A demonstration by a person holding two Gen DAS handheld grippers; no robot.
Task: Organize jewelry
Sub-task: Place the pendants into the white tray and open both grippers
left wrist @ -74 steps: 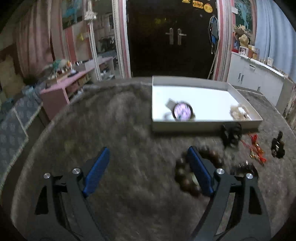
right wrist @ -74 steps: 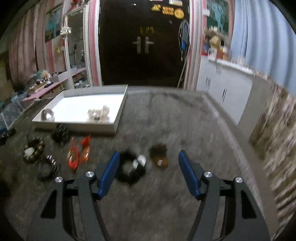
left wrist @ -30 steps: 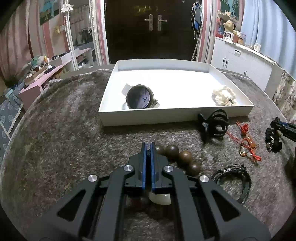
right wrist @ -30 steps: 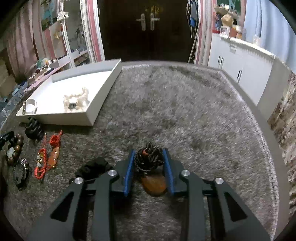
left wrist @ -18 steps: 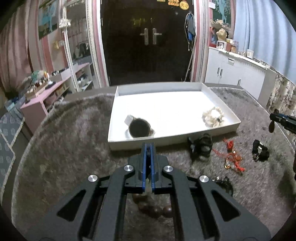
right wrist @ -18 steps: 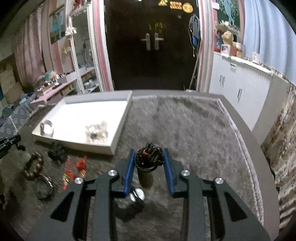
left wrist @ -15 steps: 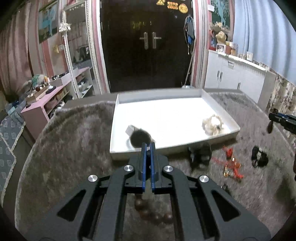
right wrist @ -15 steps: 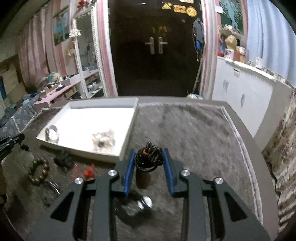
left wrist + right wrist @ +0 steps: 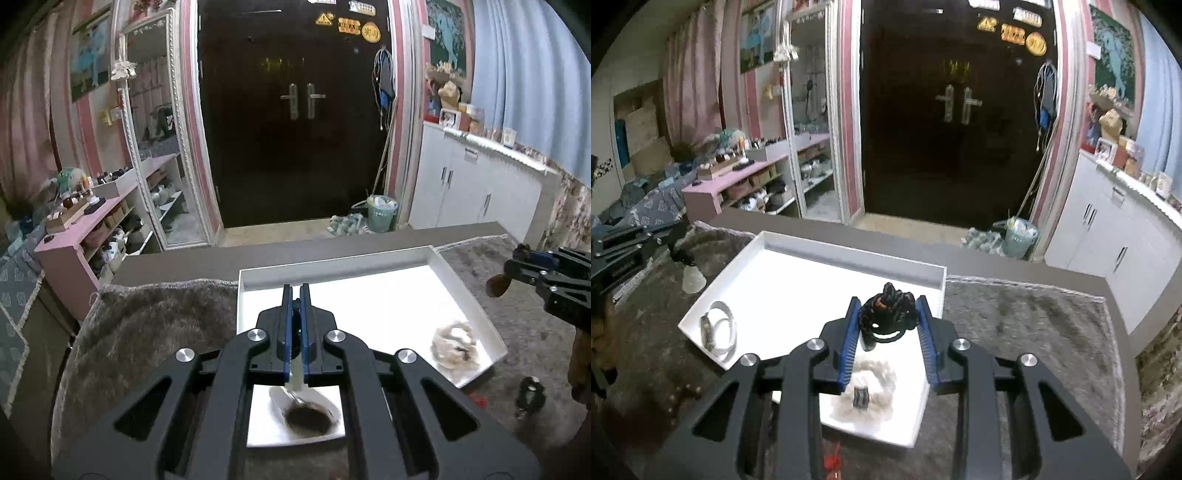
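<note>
My left gripper (image 9: 294, 291) is shut on a wooden bead bracelet whose pale bead (image 9: 294, 384) hangs under the fingers, above the white tray (image 9: 332, 267). From the right wrist view that bracelet (image 9: 690, 277) dangles off the left gripper (image 9: 670, 240) by the tray's left side. My right gripper (image 9: 888, 302) is shut on a bundled black cord necklace (image 9: 886, 314), held over the tray (image 9: 849, 264); its brown pendant (image 9: 496, 286) hangs below the right gripper (image 9: 519, 258). In the tray lie a watch (image 9: 716, 328) and a white fluffy scrunchie (image 9: 866, 391).
The tray sits on a grey shaggy rug (image 9: 155, 321) covering the table. A small black piece (image 9: 532, 397) and a red cord charm (image 9: 831, 461) lie on the rug in front of the tray. Beyond the table's far edge stand a pink shelf and white cabinets.
Both grippers have risen off the rug and moved forward over the tray, carrying the bead bracelet and the black cord necklace with them. The jaws have stayed as they were.
</note>
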